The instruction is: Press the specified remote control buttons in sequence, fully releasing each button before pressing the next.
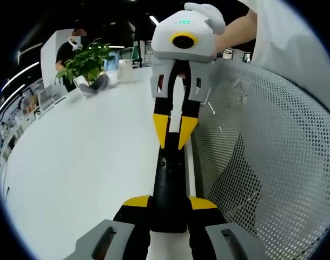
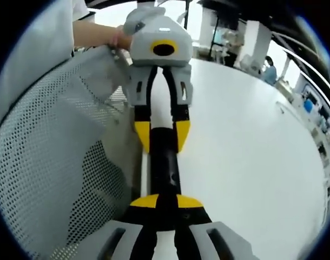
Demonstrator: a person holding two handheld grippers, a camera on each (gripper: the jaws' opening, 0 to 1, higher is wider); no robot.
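Note:
A long black remote control [image 1: 168,181] lies lengthwise over the white table [image 1: 84,162]. My left gripper [image 1: 169,203] is shut on its near end, one yellow-tipped finger on each side. My right gripper [image 1: 173,142] comes in from the far side, held by a person's hand. Its yellow tips are shut together into a point that rests on the remote's far part. In the right gripper view the remote [image 2: 164,162] runs from my right gripper [image 2: 166,203] up to the left gripper [image 2: 161,138], which clamps it. The buttons under the tips are hidden.
A white perforated mesh wall [image 1: 262,157] curves close beside the remote, also in the right gripper view [image 2: 51,162]. At the table's far end stand a potted plant [image 1: 86,62] and a seated person [image 1: 73,46]. The tabletop spreads wide on the open side [image 2: 251,146].

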